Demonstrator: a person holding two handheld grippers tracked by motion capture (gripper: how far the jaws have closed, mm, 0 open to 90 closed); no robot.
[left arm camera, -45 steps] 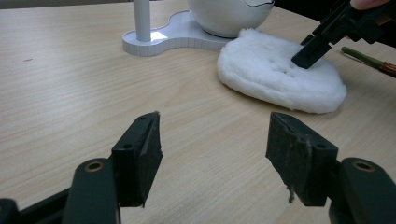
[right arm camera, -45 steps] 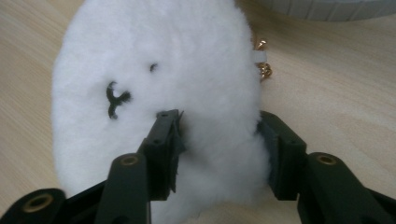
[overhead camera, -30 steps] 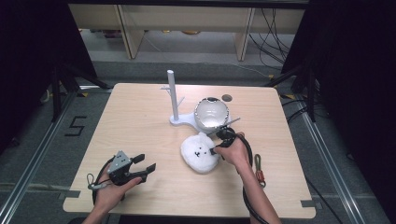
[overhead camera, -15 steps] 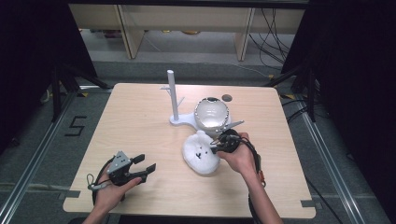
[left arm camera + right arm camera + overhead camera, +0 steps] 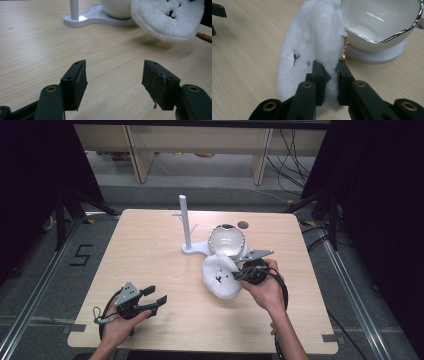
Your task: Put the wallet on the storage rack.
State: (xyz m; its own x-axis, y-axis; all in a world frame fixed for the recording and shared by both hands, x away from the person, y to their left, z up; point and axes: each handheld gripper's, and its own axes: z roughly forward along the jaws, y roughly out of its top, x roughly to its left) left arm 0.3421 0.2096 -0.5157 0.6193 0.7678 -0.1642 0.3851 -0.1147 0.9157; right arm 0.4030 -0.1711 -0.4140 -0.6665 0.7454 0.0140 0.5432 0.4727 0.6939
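Note:
A white fluffy plush pouch with a small black face (image 5: 220, 276) (image 5: 312, 47) (image 5: 168, 18) is lifted off the table, tilted, beside the bowl. My right gripper (image 5: 239, 274) (image 5: 330, 68) is shut on the pouch's edge, and a small gold clasp (image 5: 345, 50) hangs beside its fingers. The white bowl with a silver rim (image 5: 226, 241) (image 5: 379, 22) sits on a white stand base (image 5: 197, 248) (image 5: 95, 17) that carries an upright post (image 5: 185, 220). My left gripper (image 5: 154, 296) (image 5: 113, 75) rests low at the table's front left, open, with nothing between its fingers.
The light wooden table (image 5: 150, 250) has a small dark round hole (image 5: 243, 225) near its far edge. A red-green cable (image 5: 205, 37) lies on the table behind the pouch. Shelving and cables stand on the floor beyond the table.
My right gripper has lifted the plush pouch and tilted it up toward the bowl. The left gripper has stayed where it was.

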